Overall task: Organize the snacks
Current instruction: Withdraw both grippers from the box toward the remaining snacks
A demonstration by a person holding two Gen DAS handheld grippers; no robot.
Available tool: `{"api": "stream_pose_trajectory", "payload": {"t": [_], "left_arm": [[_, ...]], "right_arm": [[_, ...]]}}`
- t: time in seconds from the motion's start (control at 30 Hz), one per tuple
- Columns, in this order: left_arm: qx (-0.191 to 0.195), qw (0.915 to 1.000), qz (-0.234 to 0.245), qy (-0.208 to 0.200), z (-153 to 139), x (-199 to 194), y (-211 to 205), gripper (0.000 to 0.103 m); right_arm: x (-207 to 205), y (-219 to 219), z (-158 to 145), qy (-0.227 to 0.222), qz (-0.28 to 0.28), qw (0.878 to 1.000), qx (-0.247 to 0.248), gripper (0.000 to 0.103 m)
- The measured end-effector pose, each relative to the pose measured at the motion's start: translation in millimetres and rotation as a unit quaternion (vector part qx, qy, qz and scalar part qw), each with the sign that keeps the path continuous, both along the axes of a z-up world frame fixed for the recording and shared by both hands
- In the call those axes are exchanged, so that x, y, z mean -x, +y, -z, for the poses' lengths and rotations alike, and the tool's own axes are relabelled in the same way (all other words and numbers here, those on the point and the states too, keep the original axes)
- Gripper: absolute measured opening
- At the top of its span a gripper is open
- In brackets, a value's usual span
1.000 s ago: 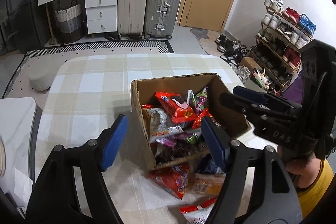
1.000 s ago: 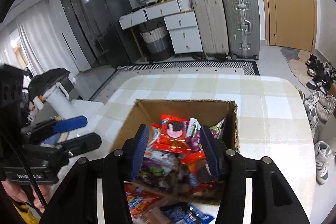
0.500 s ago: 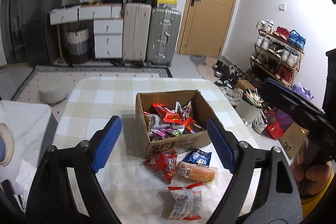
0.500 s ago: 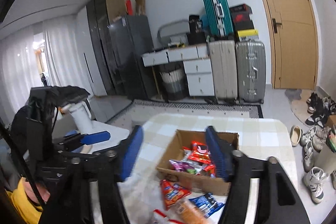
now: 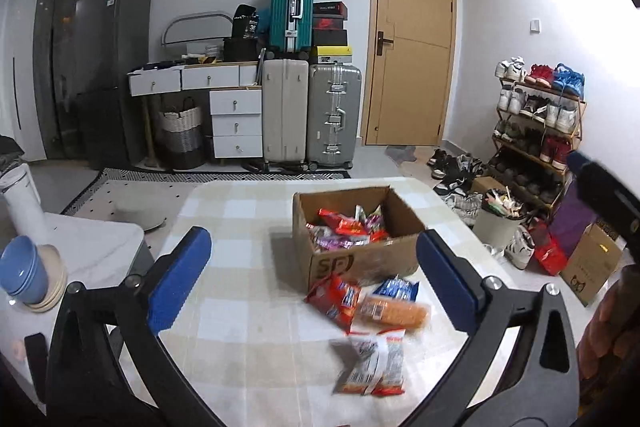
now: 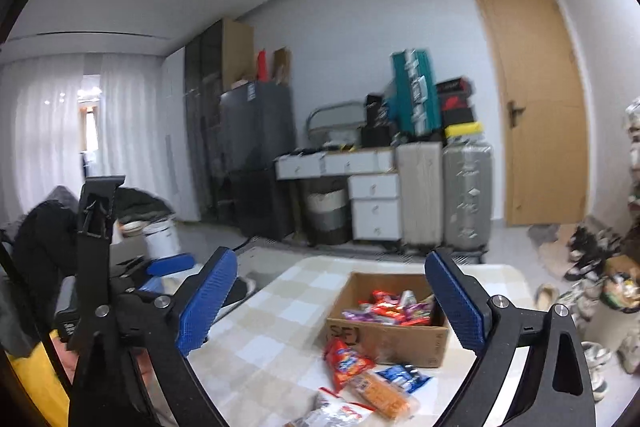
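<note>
Left claw [image 5: 312, 275] and right claw [image 6: 332, 303] are hovering apart, holding nothing. Far on the checked surface [image 5: 240, 307], the cardboard box [image 5: 352, 247] is sitting part-filled; four packets, including a red one [image 5: 334, 301], are lying near, awaiting boxing.

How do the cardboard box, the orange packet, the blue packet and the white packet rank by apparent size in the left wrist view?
1. Cardboard box, clearly largest.
2. White packet, though it lies nearest the camera, so this is unsure.
3. Orange packet, close to the white one.
4. Blue packet, partly hidden.
</note>
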State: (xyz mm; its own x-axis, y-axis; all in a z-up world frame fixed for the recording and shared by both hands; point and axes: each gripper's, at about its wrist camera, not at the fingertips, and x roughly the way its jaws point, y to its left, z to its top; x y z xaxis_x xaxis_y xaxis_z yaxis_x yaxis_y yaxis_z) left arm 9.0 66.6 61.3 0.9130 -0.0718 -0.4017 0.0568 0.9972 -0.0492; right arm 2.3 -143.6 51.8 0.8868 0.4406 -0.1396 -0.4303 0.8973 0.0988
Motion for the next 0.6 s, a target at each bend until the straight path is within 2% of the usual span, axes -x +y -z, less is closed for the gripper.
{"api": "stream_pose_trajectory", "payload": {"t": [0.13,0.47,0.6], "left_arm": [[-0.004,0.9999,0.008,0.014,20.0,17.6,-1.4,0.103],[-0.003,0.9984,0.014,0.055,61.1,7.3,-15.5,0.103],[-0.012,0.9974,0.019,0.068,74.6,-1.6,-21.0,0.102]], "right_arm": [[16.9,-12.6,16.7,-0.006,0.025,1.000,-0.017,0.102],[8.2,-24.3,61.7,0.067,0.015,0.998,-0.015,0.102],[5.0,-28.6,67.9,0.073,0.012,0.997,-0.026,0.102]]}}
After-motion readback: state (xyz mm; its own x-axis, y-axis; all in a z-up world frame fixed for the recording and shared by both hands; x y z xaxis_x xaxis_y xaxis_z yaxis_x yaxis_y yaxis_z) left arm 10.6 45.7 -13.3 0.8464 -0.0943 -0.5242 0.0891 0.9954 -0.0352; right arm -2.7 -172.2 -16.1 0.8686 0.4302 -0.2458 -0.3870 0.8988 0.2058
